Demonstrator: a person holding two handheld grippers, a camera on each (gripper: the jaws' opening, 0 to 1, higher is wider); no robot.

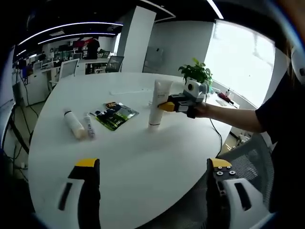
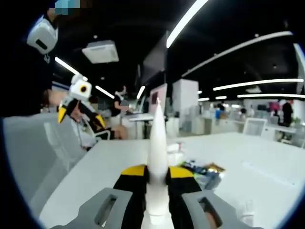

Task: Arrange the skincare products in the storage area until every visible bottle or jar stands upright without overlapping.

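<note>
Tube upright on counter, right gripper clamping it: release gently (left gripper jaws spread, idle), then bottle lying at 9 o'clock.

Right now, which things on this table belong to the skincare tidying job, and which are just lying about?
Job: white tube, upright, held by right gripper; white bottle and small bottle, both lying down; left gripper, open.

Lying about: green packet, potted plant, office chair.

A round white table fills the lower frame. Behind it stand a white pillar, a bright window at right, a potted plant, office desks upper left, and ceiling light strips.
</note>
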